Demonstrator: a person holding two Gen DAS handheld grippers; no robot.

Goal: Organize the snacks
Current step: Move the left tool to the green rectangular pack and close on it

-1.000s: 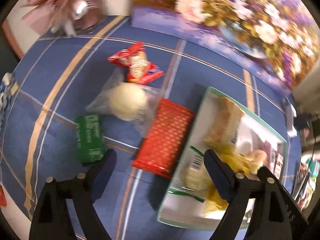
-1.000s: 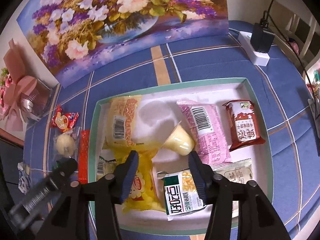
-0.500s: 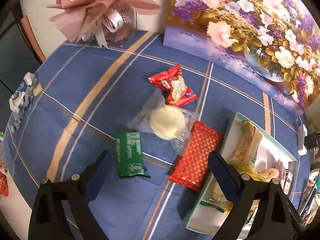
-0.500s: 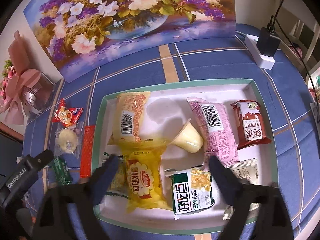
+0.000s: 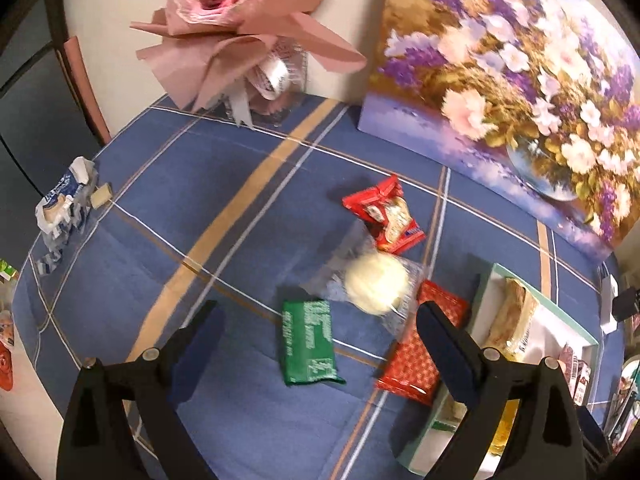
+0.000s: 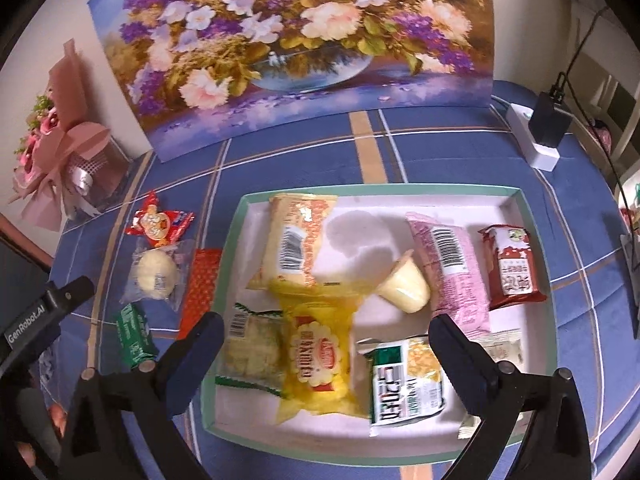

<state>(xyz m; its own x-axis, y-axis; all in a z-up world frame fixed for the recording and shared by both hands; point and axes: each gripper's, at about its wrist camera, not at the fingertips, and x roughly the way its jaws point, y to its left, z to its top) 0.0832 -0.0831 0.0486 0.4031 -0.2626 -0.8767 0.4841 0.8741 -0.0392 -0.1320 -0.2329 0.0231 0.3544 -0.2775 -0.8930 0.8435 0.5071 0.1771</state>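
Note:
A shallow white tray with a green rim (image 6: pixel 240 216) holds several snack packs, among them a yellow bread pack (image 6: pixel 320 360) and a pale jelly cup (image 6: pixel 404 288). My right gripper (image 6: pixel 324 344) hangs open above them, empty. Left of the tray on the blue cloth lie a green packet (image 5: pixel 310 342), a round white bun in clear wrap (image 5: pixel 376 286), a red dotted pack (image 5: pixel 416 352) and a small red snack bag (image 5: pixel 390 216). My left gripper (image 5: pixel 320 332) stands open over the green packet, holding nothing. The tray's left end (image 5: pixel 486 280) shows at the right of the left wrist view.
A flower painting (image 6: pixel 296 44) leans against the wall behind the tray. A pink bouquet (image 5: pixel 256 32) stands at the back left. A blue-white wrapper (image 5: pixel 64 204) lies by the table's left edge. A white power strip with a black adapter (image 6: pixel 540 132) sits at the back right.
The right gripper's jaws have spread wide, and the yellow bread pack now lies free in the tray. The left gripper has drawn left and up, away from the tray, over the loose packets.

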